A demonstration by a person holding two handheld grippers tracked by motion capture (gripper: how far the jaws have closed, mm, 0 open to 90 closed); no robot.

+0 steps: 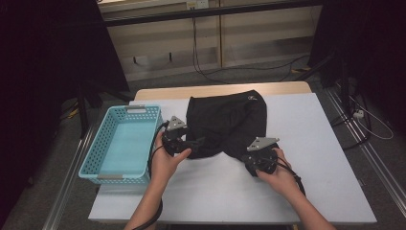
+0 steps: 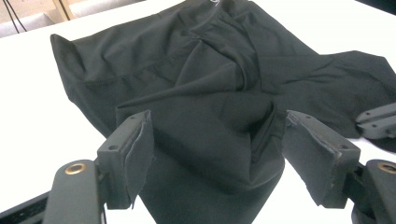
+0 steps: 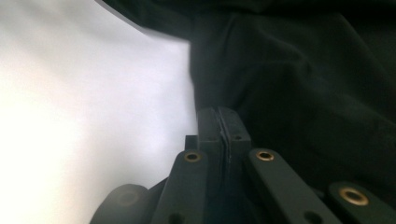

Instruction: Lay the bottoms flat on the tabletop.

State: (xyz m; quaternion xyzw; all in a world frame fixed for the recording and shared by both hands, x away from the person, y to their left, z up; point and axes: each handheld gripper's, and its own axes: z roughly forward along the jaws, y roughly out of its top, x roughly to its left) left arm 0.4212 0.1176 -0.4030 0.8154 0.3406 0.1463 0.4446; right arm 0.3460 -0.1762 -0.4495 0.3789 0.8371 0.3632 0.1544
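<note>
Scene: black garment (image 1: 225, 122) rumpled on the desk (image 1: 316, 139), just right of the blue basket (image 1: 119, 143) | Left gripper (image 2: 219, 144): fingers open around a fold | Right gripper (image 3: 218, 126): fingers shut, perhaps pinching the hem | Progress: I judge folding barely begun, basket empty.

A lab-like recording room: white-topped table (image 1: 316, 143) on grey carpet (image 1: 258, 76) (cables (image 1: 201, 57) trailing), dark screens.

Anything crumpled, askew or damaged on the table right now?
The black fabric garment lies bunched and creased on the white table, one fold humped between the left gripper's open jaws. Those jaws' pads look frayed at the edges.
</note>
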